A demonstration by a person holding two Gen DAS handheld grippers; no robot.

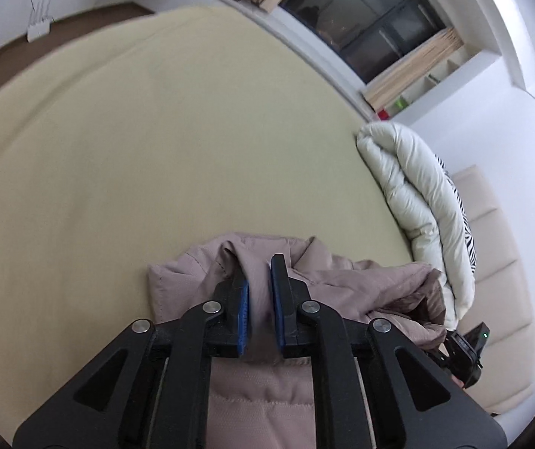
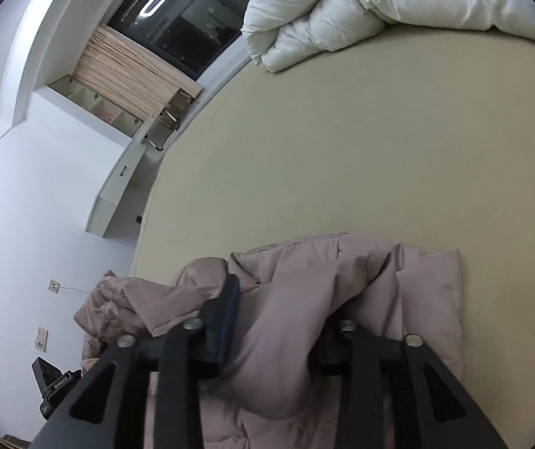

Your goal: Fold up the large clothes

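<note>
- Mauve, quilted cloth: one padded jacket [image 1: 346, 284] lies bunched at the near edge of the bed [image 1: 155, 149], its stitched panels running under both sets of tongs.
- Its surface is matte and puffy, with sewn seam lines and deep folds; in the left view a darker, plush-looking lining shows at the right end of the heap.
- In the right view the jacket [image 2: 305, 299] is heaped in ridges, and one part hangs past the left edge of the bed.
- One left gripper [image 1: 259, 280]: its two blue-padded fingers [image 1: 243, 299] stand close together, with a ridge of jacket cloth rising in the narrow gap. The cloth sits between the pads; I cannot tell whether they pinch it.
- One right gripper [image 2: 286, 318]: its jaws stand at a middling width with a thick fold of jacket bulging between them. Only the left finger [image 2: 226, 318] shows clearly; the other is buried under cloth, so I cannot tell whether the fold is squeezed.
- One bed sheet, pale yellow-green, smooth and bare over most of its area.
- One white duvet [image 1: 417, 194] is rolled up at the far end of the bed, well apart from the jacket; a zebra-striped cloth [image 1: 465, 224] shows just behind it.
- One dark window [image 2: 185, 26] with a lamp's reflection in the glass, flanked by two tan curtains [image 2: 125, 75].
- Each view catches the other gripper's black body at its lower edge.
</note>
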